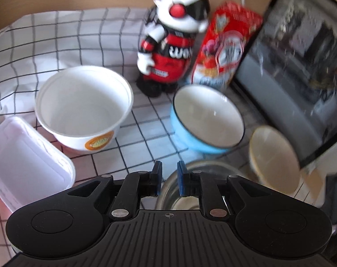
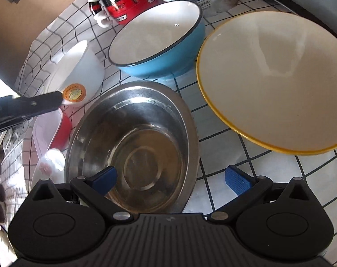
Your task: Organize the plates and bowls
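My left gripper (image 1: 169, 173) is shut with nothing in it. It hovers over the left rim of a steel bowl (image 1: 170, 198). From the right wrist its tip (image 2: 59, 100) shows beside a white paper bowl (image 2: 79, 71) with an orange sticker. My right gripper (image 2: 171, 179) is open and straddles the near right rim of the steel bowl (image 2: 135, 146), with one pad inside and one outside. Behind stand a blue bowl (image 2: 157, 42) and a cream, yellow-rimmed bowl (image 2: 273, 82). The left wrist view shows the paper bowl (image 1: 83, 106), blue bowl (image 1: 206, 120) and cream bowl (image 1: 273, 155).
A checked cloth (image 1: 63, 37) covers the table. A white rectangular container (image 1: 23, 160) lies at the near left. At the back stand a toy figure (image 1: 170, 44) and a red snack bag (image 1: 226, 44). A dark appliance (image 1: 302, 66) blocks the right side.
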The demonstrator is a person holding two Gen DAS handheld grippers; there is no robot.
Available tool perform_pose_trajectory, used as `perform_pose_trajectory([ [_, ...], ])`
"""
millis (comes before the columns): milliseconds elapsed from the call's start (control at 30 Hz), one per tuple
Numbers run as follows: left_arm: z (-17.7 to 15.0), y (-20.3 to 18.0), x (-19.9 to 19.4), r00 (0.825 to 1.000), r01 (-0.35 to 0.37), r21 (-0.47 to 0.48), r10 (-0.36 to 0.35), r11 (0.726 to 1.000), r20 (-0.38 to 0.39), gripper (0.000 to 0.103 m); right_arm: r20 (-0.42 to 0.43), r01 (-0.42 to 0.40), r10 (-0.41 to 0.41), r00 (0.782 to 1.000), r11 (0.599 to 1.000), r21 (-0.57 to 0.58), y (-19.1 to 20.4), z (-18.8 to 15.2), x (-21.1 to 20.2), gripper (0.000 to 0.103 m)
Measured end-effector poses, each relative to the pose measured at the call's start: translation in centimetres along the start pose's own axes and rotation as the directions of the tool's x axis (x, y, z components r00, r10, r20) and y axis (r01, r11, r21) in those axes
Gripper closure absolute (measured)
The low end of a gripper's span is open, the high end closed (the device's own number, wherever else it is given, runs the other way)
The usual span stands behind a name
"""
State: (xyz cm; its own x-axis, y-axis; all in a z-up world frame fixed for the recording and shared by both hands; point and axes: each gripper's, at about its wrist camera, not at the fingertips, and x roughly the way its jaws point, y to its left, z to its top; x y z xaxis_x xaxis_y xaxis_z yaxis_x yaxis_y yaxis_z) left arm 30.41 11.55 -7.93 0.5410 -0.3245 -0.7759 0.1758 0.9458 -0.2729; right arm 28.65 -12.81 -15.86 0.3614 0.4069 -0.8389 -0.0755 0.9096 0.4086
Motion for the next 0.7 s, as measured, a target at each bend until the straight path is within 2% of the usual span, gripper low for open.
perform_pose_trajectory([
  [100, -0.4, -0.4, 0.6, 0.999, 0.015, 0.052, -0.013, 0.999, -0.036, 0.087, -0.035, 0.018, -0.022, 0.999, 0.995, -0.094, 0.8, 0.0, 0.3, 0.0],
  [200, -0.8, -0.6, 1.4, 0.997, -0.011, 0.09, 0.018, 0.996, -0.076, 0.086, -0.044, 0.019, -0.023, 0.999, 0.995, -0.098, 1.1, 0.3, 0.4, 0.001],
  [267, -0.9, -0.6, 1.8, 0.995, -0.034, 0.11, 0.044, 0.993, -0.09, 0.086, -0.021, 0.002, -0.004, 1.0, 0.996, -0.085, 1.0, 0.4, 0.0, 0.004],
  [367, -1.1, -0.4, 2.5, 0.992, -0.034, 0.106, 0.046, 0.994, -0.114, 0.086, 0.031, 0.026, -0.022, 0.999, 0.991, -0.129, 1.7, 0.3, -0.8, 0.007],
  [533, -1.6, 0.0, 4.2, 0.989, -0.026, 0.072, 0.037, 0.997, -0.146, 0.083, 0.026, 0.036, -0.033, 0.999, 0.991, -0.125, 1.9, 0.1, -0.3, 0.024],
  [667, -2.4, 0.1, 5.1, 0.986, -0.018, 0.048, 0.026, 0.999, -0.164, 0.079, 0.006, 0.027, -0.026, 1.0, 0.994, -0.103, 1.7, -0.2, 0.1, 0.041],
  [700, -2.6, 0.2, 5.2, 0.985, -0.012, 0.036, 0.017, 0.999, -0.17, 0.078, 0.0, 0.022, -0.023, 1.0, 0.994, -0.108, 1.8, -0.2, 0.2, 0.05],
])
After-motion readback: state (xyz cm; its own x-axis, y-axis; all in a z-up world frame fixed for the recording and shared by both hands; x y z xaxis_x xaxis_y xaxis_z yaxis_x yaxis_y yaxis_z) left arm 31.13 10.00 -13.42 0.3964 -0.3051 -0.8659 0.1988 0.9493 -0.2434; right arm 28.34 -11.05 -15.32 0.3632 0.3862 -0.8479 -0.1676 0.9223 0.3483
